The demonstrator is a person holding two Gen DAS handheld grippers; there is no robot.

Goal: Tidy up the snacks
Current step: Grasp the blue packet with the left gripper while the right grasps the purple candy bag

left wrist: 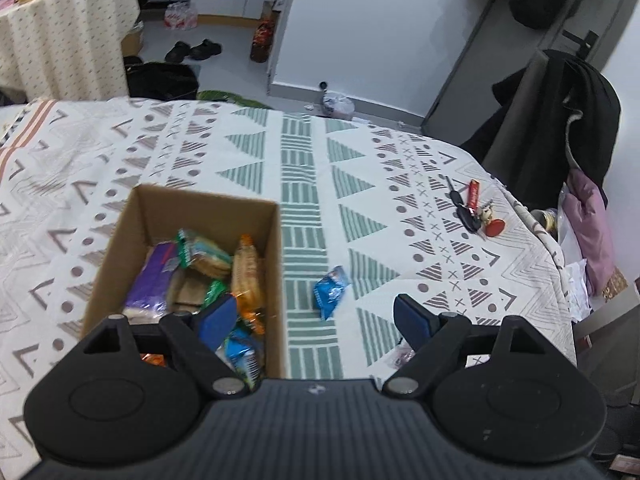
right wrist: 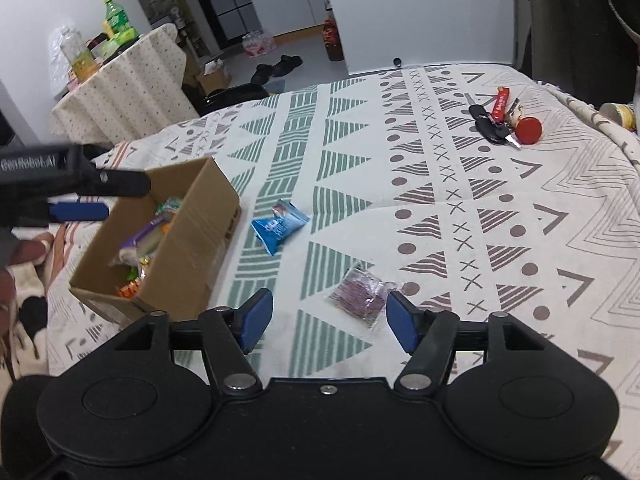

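Open brown cardboard box (left wrist: 192, 216) of wrapped snacks, crinkled blue foil packet (left wrist: 330, 285) beside it, clear purple-filled sachet (right wrist: 362, 294) nearer, left gripper (left wrist: 316, 320) and right gripper (right wrist: 328, 318) both spread wide, empty.

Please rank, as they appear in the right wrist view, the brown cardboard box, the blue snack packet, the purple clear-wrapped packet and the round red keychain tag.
1. Brown cardboard box
2. Blue snack packet and purple clear-wrapped packet: look alike
3. Round red keychain tag, though farther from the camera

Mirrored white lettering, roughly "GenRobot.AI", on left gripper (right wrist: 76, 196) body above the box (right wrist: 192, 236); snack wrappers unreadable.
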